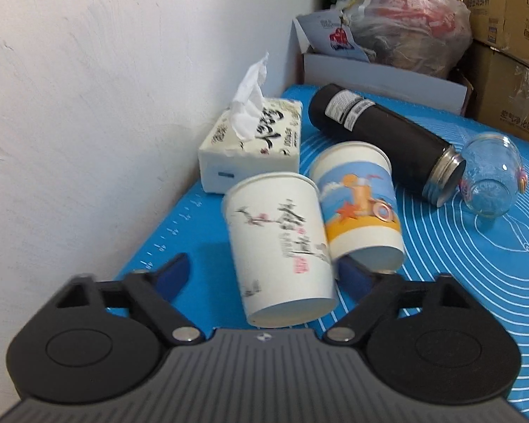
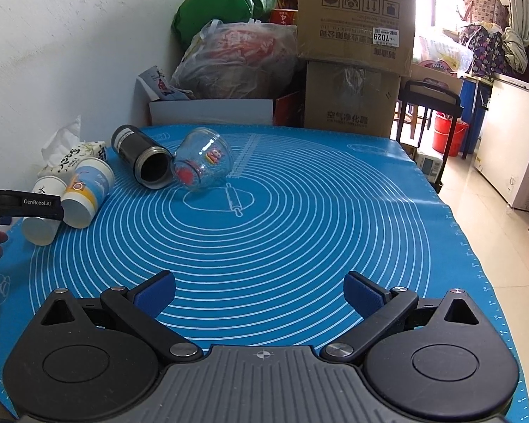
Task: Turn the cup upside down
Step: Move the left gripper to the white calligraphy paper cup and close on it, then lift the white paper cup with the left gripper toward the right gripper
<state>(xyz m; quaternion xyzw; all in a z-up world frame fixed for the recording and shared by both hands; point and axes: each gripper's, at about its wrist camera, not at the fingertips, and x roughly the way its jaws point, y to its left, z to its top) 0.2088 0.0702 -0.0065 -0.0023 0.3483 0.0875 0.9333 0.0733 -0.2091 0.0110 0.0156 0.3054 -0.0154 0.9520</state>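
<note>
My left gripper [image 1: 261, 275] has its fingers apart around the ink-print cup [image 1: 278, 246], lying on its side against the beach cup [image 1: 359, 208], ready to clamp; right gripper [image 2: 259, 290] hangs open over the mat [image 2: 299, 218]

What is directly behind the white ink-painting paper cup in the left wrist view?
Behind the ink-painting cup sit the tissue pack and, beside it, the beach-print cup, whose left edge it covers. The mat beneath is hidden.

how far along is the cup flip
Done: nothing yet; the ink-print paper cup appears to lie on its side. In hand: the open left tool straddles it without gripping. Left: grasp it, turn it mouth down, and set it on the blue mat.
</note>
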